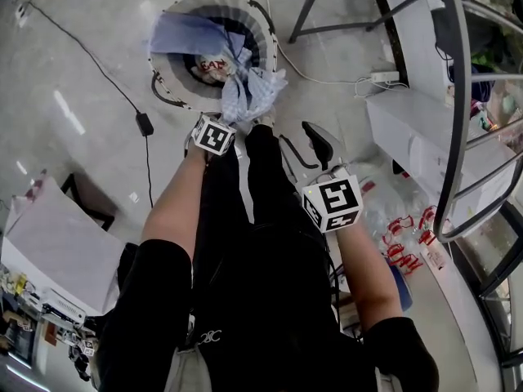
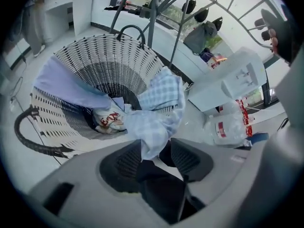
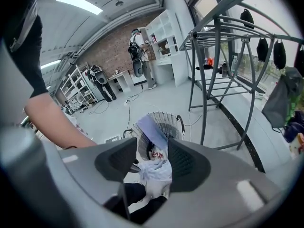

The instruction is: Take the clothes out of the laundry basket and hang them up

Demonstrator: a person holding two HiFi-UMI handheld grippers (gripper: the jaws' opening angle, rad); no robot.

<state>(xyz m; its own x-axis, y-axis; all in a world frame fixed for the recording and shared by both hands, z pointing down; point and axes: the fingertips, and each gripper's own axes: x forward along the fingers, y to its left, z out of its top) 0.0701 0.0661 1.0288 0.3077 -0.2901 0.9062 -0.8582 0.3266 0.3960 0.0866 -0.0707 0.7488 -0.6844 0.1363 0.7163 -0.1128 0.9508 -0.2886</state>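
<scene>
The round white wicker laundry basket (image 1: 245, 6) (image 2: 95, 46) (image 3: 166, 120) stands on the floor ahead of me. A pale blue checked garment (image 1: 255, 88) (image 2: 152, 122) (image 3: 154, 167) hangs over its near rim. My left gripper (image 1: 239, 125) (image 2: 151, 158) is at that rim, and the garment's narrow end lies between its jaws against the left pad, with a dark gap at the right pad. A lavender-blue cloth (image 1: 184, 33) (image 2: 66, 84) and a white item with red print (image 1: 214, 66) (image 2: 110, 121) lie in the basket. My right gripper (image 1: 309, 149) (image 3: 152, 158) hovers behind, open and holding nothing.
A grey metal drying rack (image 1: 458, 96) (image 3: 223, 42) stands to the right with dark items hung on it. Beside it are a white box (image 1: 417, 129) and a clear bag with red pieces (image 1: 404, 235). A black cable with adapter (image 1: 145, 123) crosses the floor at left.
</scene>
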